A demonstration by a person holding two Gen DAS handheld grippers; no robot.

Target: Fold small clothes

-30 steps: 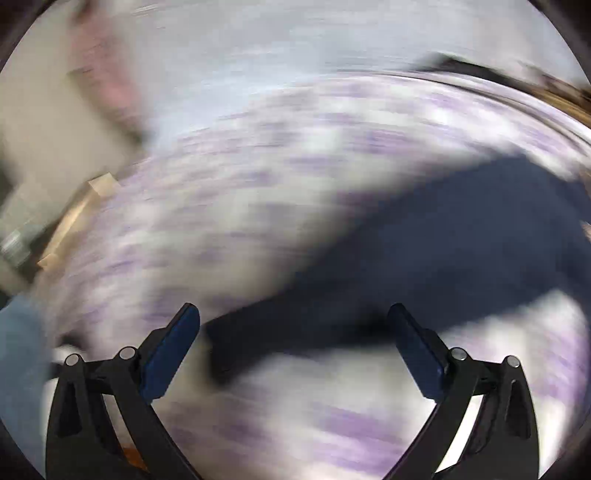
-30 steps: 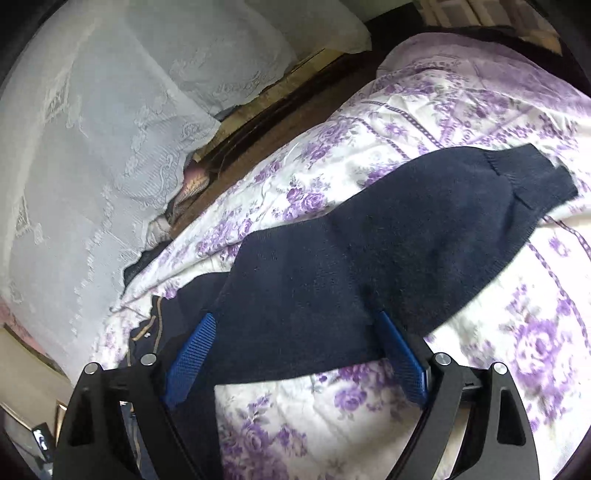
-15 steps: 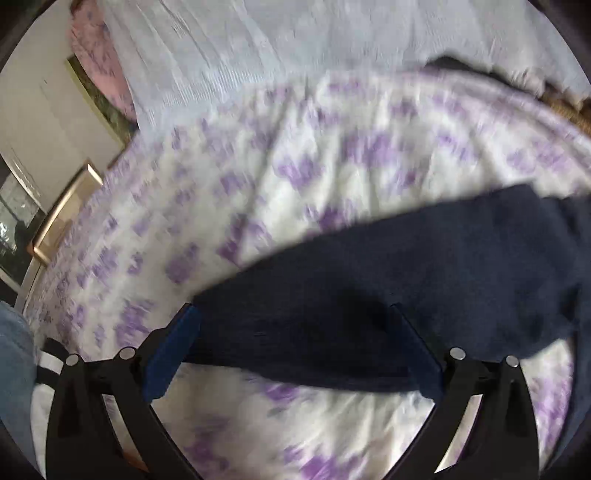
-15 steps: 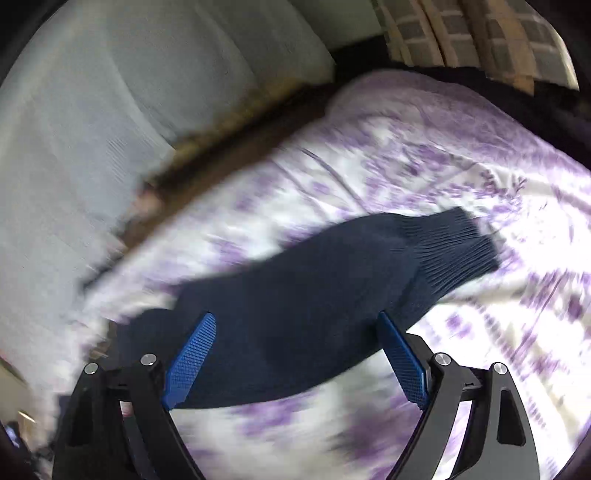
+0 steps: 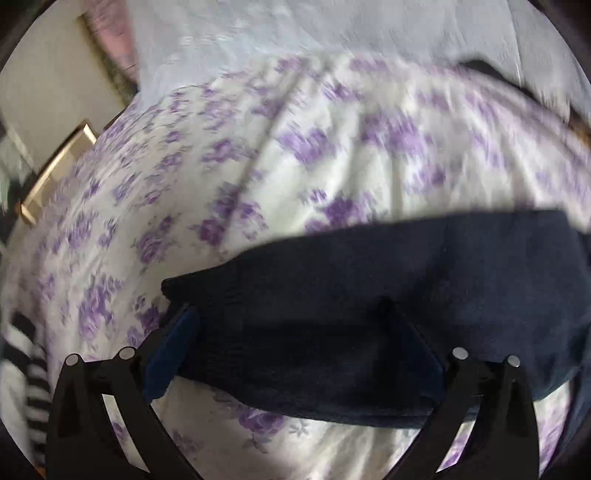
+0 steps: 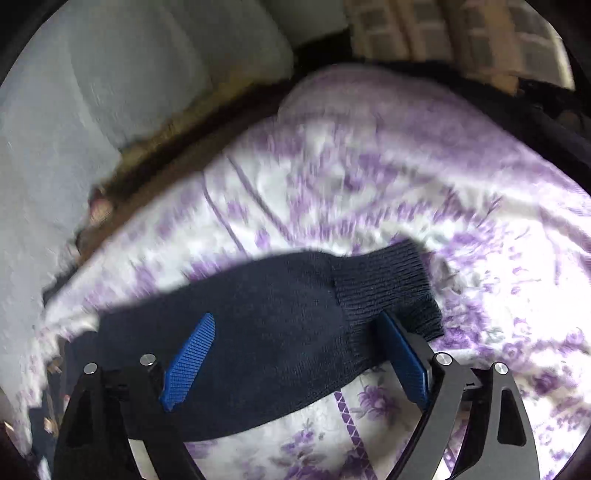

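Note:
A dark navy knitted sock lies flat on the purple-flowered bedspread. In the left wrist view the sock [image 5: 369,280] stretches across the lower half, its toe end at the left. My left gripper [image 5: 291,343] is open, its blue pads either side of the sock's near edge. In the right wrist view the sock [image 6: 280,325] shows its ribbed cuff [image 6: 388,284] at the right. My right gripper [image 6: 299,350] is open; the left pad lies over the sock, the right pad by the cuff.
The bedspread [image 5: 295,147] fills both views. White lace curtain [image 5: 332,33] hangs behind. A black-and-white striped garment [image 5: 26,369] lies at the far left. Another dark garment [image 6: 48,406] lies at the lower left of the right view. A checked cushion [image 6: 443,33] sits beyond the bed.
Both grippers have swung over the sock and come lower and closer. The left now spans the toe end, the right the cuff end. The jaws have stayed open.

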